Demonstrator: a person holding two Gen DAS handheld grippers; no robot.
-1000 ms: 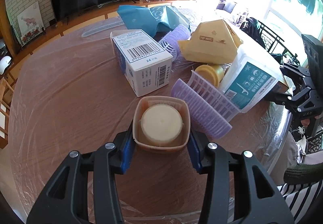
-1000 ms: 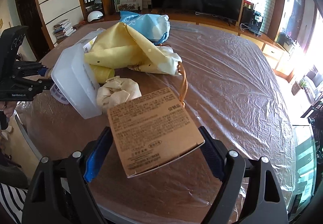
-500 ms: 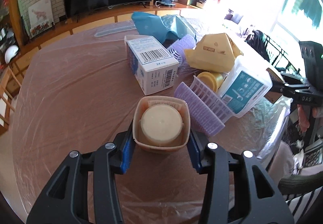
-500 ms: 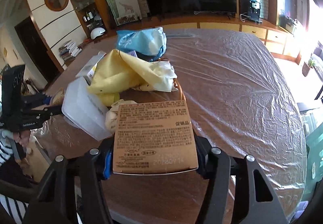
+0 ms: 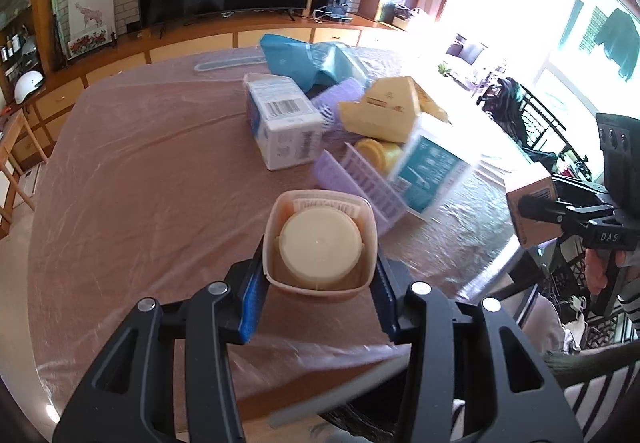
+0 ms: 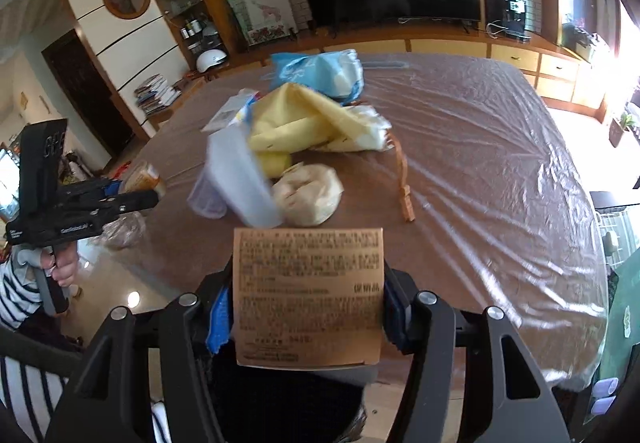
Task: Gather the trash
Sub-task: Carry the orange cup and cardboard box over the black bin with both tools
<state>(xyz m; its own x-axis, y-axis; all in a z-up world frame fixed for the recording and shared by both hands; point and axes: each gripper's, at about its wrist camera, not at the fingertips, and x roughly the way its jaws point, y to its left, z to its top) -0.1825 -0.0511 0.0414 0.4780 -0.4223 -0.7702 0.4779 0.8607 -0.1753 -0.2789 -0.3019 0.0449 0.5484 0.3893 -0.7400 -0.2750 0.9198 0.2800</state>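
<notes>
The counter (image 5: 120,203) carries a pile of remaining trash (image 5: 360,131). The right gripper (image 6: 306,307) has clamped the brown box (image 6: 308,295) and lifted it clear; the left gripper (image 5: 318,283) grips the plastic cup (image 5: 320,247). Both are ready for disposal, with nothing blocking withdrawal.

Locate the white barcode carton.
In the left wrist view, the white barcode carton lies mid-table, left of the purple basket, before the blue bag.

Two claws (image 5: 320,279) (image 6: 306,307) — one brown carton (image 6: 308,295), one tub (image 5: 320,243), one white box (image 5: 282,123).
</notes>
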